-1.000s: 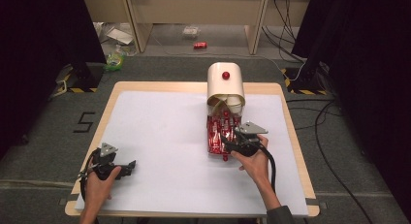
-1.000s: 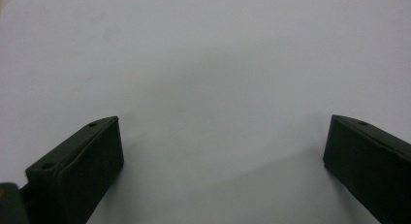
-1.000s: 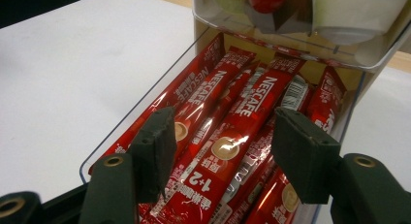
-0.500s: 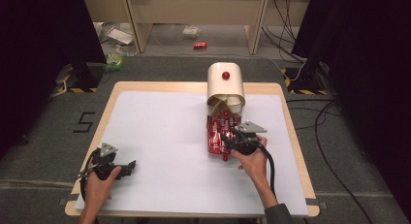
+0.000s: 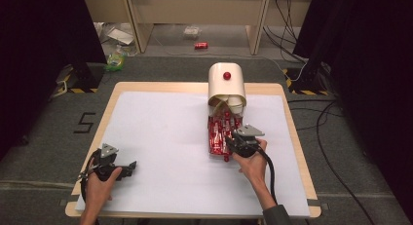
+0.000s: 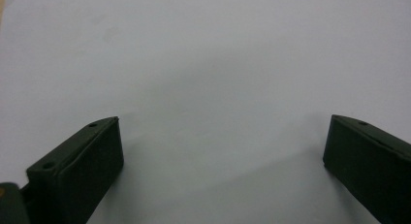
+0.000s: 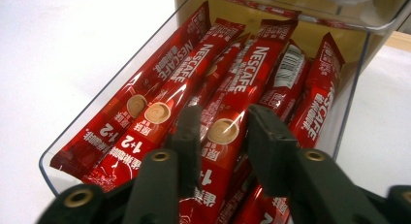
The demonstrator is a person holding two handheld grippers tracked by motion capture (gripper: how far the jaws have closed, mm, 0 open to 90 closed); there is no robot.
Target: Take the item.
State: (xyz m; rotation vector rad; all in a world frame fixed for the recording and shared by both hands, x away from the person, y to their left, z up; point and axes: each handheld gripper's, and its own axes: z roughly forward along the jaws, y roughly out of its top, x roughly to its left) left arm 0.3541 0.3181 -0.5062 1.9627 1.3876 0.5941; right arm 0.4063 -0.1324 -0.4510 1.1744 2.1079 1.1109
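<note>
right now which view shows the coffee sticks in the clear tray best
The right gripper view: the red coffee sticks lie close up in the clear tray, labels readable, one between the right gripper jaws, which have just been closing. The high view shows them small and red below the cream dispenser. The left gripper view faces white table.
</note>
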